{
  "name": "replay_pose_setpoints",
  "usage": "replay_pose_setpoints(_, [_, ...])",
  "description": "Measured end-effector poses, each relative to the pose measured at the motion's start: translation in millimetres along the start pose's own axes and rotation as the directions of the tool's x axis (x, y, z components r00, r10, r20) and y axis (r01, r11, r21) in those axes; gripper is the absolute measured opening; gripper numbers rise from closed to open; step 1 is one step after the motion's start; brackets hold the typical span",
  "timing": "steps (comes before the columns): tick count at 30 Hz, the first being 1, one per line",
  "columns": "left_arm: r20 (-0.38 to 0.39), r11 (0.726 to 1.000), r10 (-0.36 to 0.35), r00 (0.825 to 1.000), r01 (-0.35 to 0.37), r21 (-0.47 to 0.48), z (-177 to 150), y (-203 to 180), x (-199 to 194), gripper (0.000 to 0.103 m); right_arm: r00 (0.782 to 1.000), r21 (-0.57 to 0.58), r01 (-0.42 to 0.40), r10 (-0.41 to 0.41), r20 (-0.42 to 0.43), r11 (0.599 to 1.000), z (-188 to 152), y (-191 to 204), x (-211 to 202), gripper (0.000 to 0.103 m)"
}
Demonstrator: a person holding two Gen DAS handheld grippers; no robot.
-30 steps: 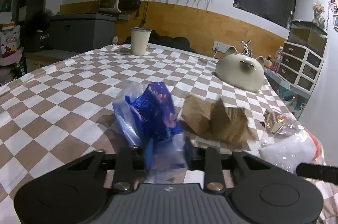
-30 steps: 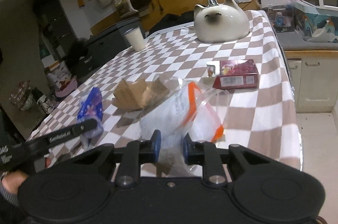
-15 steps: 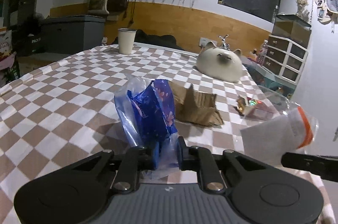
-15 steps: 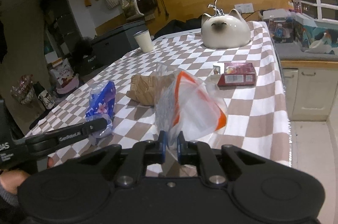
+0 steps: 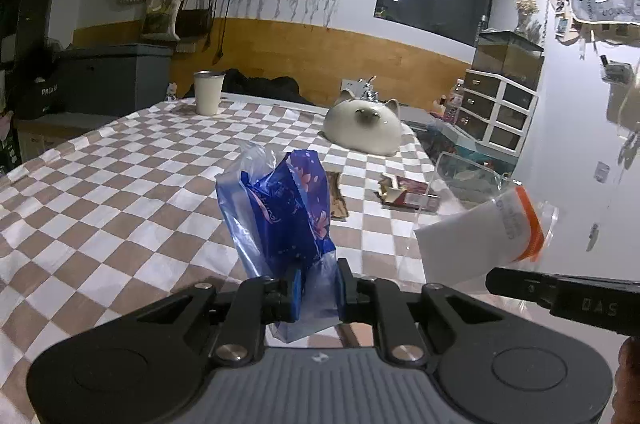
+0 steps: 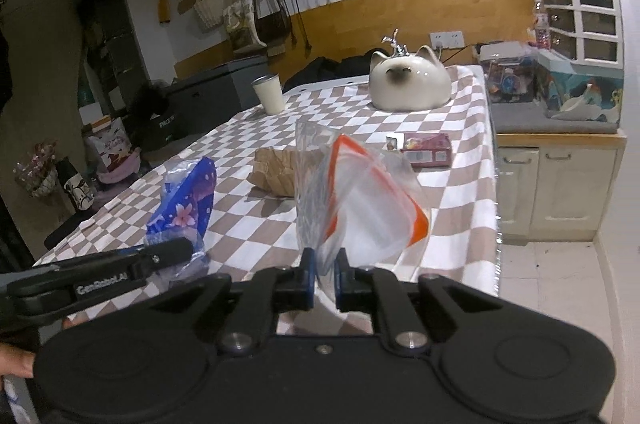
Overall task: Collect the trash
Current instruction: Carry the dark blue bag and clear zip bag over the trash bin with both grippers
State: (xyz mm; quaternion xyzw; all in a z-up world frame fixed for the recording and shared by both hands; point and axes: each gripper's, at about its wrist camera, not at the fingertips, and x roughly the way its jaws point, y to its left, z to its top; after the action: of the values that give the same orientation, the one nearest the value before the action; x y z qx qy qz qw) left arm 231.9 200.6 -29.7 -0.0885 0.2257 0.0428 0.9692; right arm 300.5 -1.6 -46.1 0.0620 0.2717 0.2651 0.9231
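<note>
Above checkered table point(image 5: 100, 216), left fingers point(image 5: 297, 288) clamp blue wrapper point(image 5: 288, 207); right fingers point(image 6: 306, 276) clamp clear bag point(image 6: 368, 207).

Dim indoor light, grainy dark corners, strong fisheye bending at the edges.

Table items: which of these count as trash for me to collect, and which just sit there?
Trash:
- blue wrapper, held in the left gripper
- clear bag with orange strip, held in the right gripper
- crumpled brown paper
- torn red box

Just lying about:
- cat-shaped ceramic
- cream cup
</note>
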Motion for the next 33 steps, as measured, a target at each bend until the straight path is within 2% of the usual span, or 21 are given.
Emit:
replay_pose_setpoints(4, [0.007, 1.000, -0.001, 1.000, 0.000, 0.013, -2.7, -11.2, -19.3, 0.018, 0.998, -0.035, 0.055, -0.054, 0.025, 0.998, -7.0, 4.2, -22.6, 0.009])
replay_pose_setpoints(18, [0.044, 0.998, 0.004, 0.999, -0.007, 0.066, -17.9, -52.6, -79.2, 0.018, 0.990, -0.051, 0.096, -0.090, 0.111, 0.994, -26.3, -1.9, -106.7, 0.009])
replay_pose_setpoints(25, [0.062, 0.995, -0.017, 0.998, 0.011, 0.097, -27.0, -83.9, -103.6, 0.018, 0.981, -0.041, 0.124, -0.117, 0.153, 0.991, -32.9, -18.2, -148.3, 0.009])
replay_pose_setpoints(33, [0.071, 0.988, -0.072, 0.995, 0.061, 0.143, -39.6, -128.5, -121.0, 0.018, 0.964, -0.010, 0.189, -0.183, 0.194, 0.982, -46.8, -45.5, -195.9, 0.009])
